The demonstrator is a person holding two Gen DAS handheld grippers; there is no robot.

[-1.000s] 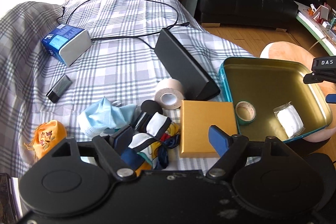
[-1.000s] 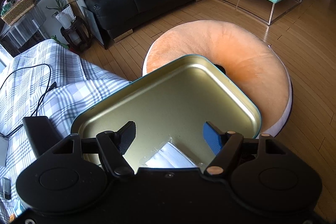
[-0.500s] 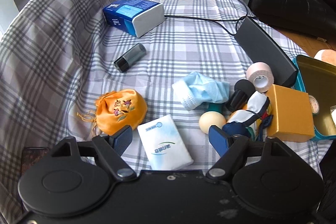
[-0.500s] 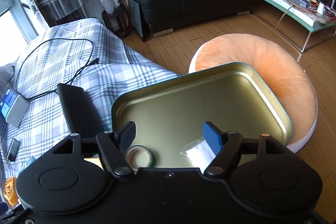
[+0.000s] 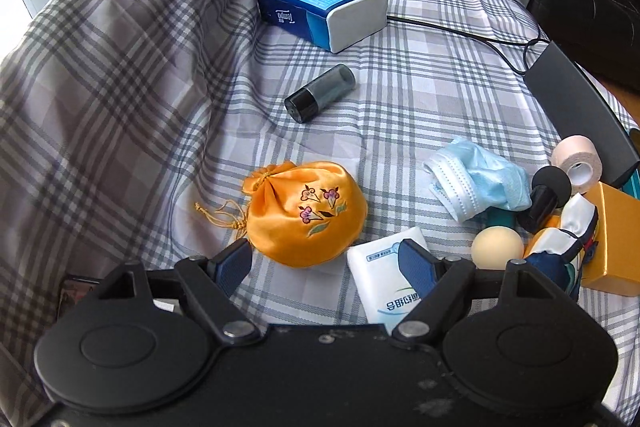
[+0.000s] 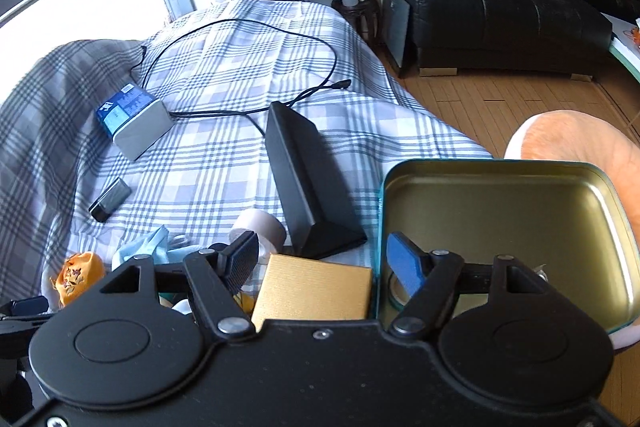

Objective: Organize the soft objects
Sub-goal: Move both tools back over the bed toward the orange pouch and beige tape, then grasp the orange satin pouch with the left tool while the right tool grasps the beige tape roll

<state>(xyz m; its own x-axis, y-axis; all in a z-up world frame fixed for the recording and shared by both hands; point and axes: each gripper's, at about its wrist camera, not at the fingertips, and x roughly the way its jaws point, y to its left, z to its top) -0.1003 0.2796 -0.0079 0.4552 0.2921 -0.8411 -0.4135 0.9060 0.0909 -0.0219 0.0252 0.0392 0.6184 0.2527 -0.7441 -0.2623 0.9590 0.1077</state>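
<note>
An orange embroidered satin pouch lies on the plaid bedcover just ahead of my left gripper, which stands open and empty around its near edge. A white tissue pack sits under the right finger. Further right are a crumpled blue face mask, a cream ball and a navy-and-white scarf. My right gripper hangs open above a gold box, beside the gold-lined tin tray. From there the pouch and the mask show at the lower left.
On the bedcover lie a blue tissue box, a black cylinder, a long black box, a beige tape roll and a black cable. An orange cushion sits on the wooden floor under the tin.
My left gripper has swung left, away from the tin and gold box, to the pouch and tissue pack. My right gripper has turned left from the tin and cushion toward the bed.
</note>
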